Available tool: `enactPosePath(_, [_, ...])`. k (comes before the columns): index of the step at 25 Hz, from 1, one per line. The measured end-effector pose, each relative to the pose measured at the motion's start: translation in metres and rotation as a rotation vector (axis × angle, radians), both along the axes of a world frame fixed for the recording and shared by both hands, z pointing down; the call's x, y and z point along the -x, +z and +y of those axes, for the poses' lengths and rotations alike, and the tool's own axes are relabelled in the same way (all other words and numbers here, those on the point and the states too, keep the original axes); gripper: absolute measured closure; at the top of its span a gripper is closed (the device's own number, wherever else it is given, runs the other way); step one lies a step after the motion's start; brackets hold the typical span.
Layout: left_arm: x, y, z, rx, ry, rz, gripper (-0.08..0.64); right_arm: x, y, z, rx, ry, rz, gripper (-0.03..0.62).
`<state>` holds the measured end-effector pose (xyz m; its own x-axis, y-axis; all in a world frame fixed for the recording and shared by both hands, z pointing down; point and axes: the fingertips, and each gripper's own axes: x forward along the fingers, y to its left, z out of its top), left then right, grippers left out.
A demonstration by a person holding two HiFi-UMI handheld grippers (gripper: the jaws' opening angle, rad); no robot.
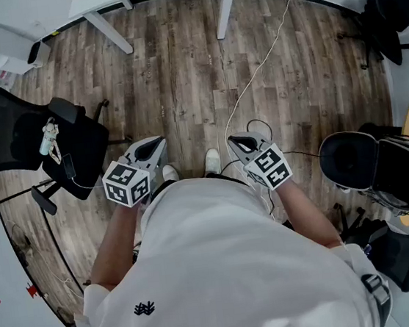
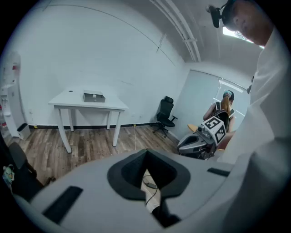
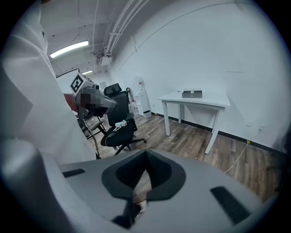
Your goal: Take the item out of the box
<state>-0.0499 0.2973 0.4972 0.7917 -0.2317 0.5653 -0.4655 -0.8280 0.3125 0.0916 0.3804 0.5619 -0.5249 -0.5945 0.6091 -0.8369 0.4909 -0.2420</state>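
Two grippers are in my hands, and both tip down toward the wooden floor (image 1: 179, 73) just past my white shoes (image 1: 212, 159). My left gripper (image 1: 159, 141) has its jaws pressed together with nothing in them. My right gripper (image 1: 234, 143) is closed and empty too. Each one carries a cube covered in black and white squares, the left cube (image 1: 127, 182) and the right cube (image 1: 271, 167). The squares make patterns, not words. The box (image 2: 94, 97) sits on top of the white bench (image 2: 68, 103) by the far wall, well apart from both grippers. It looks low and grey, and it is too small from here for me to read anything on it or to see the item inside. A black chair (image 1: 9, 135) stands on my left with some small light things lying on its seat. A white cable (image 1: 253, 79) runs across the floor from the wall toward my feet. My white shirt (image 1: 225, 267) has one small dark mark (image 1: 144, 308) on it, a little shape that is too tiny to read.
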Motion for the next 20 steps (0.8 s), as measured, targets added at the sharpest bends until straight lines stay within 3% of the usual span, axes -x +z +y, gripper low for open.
enactPosePath(12, [-0.006,0.004,-0.020,0.003,-0.038,0.004,0.554,-0.011,0.013,-0.004,0.045,0.001,-0.007,0.586])
enactPosePath(20, [-0.011,0.018,-0.080,0.014,0.007,0.051,0.554,-0.012,0.010,-0.061,0.032,0.041,0.011,0.583])
